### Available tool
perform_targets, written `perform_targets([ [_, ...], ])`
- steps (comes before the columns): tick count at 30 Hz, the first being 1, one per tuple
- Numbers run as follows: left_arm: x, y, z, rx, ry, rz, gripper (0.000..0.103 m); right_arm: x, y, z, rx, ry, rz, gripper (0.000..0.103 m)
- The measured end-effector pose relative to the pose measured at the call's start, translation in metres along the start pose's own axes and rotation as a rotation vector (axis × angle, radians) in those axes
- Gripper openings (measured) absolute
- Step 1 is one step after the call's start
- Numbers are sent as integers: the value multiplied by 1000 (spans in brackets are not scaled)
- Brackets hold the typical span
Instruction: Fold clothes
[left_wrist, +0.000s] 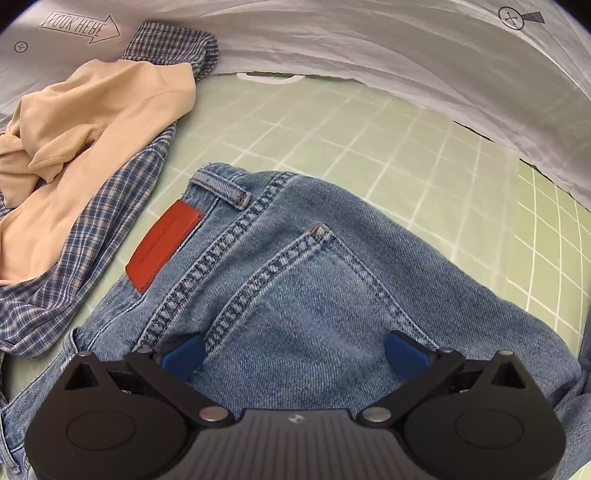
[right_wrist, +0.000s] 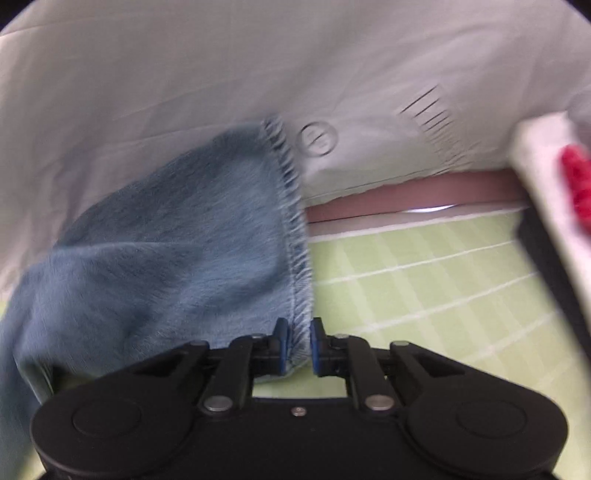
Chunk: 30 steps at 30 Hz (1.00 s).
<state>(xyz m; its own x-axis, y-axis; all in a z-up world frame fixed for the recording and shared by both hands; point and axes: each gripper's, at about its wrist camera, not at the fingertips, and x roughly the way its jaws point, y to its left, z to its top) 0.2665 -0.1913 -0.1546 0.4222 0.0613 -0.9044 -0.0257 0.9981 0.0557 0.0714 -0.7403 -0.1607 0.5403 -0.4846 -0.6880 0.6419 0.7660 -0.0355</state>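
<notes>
Blue jeans (left_wrist: 295, 280) lie on the green grid mat (left_wrist: 369, 122), back pocket and red waist label (left_wrist: 164, 245) up. My left gripper (left_wrist: 295, 352) is open, its blue fingertips (left_wrist: 404, 352) resting wide apart on the denim over the back pocket. In the right wrist view my right gripper (right_wrist: 298, 347) is shut on the hem of a jeans leg (right_wrist: 177, 243) and holds it lifted above the mat (right_wrist: 424, 280). That view is blurred.
A beige garment (left_wrist: 92, 140) lies on a blue plaid shirt (left_wrist: 85, 236) at the left. A white cloth backdrop (left_wrist: 369, 44) rings the mat. A white object with something red (right_wrist: 554, 177) stands at the right edge.
</notes>
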Motion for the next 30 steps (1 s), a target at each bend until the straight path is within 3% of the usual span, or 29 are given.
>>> perform_targets([
  [5, 2, 1, 4, 3, -1, -4, 103, -51, -66, -32, -7, 16, -215, 12],
  [9, -2, -9, 16, 49, 8, 29, 102, -72, -105, -54, -38, 71, -304, 12],
  [13, -10, -19, 23, 75, -41, -8, 102, -88, -126, -65, -19, 76, -348, 12],
  [19, 3, -24, 31, 33, -32, -54, 103, -83, -126, -61, 7, 89, -360, 12],
  [22, 12, -27, 36, 7, -17, -38, 103, -81, -125, -59, 15, 87, -362, 12],
  [30, 21, -25, 42, 1, -132, -13, 103, -80, -125, -60, 38, 86, -362, 12],
])
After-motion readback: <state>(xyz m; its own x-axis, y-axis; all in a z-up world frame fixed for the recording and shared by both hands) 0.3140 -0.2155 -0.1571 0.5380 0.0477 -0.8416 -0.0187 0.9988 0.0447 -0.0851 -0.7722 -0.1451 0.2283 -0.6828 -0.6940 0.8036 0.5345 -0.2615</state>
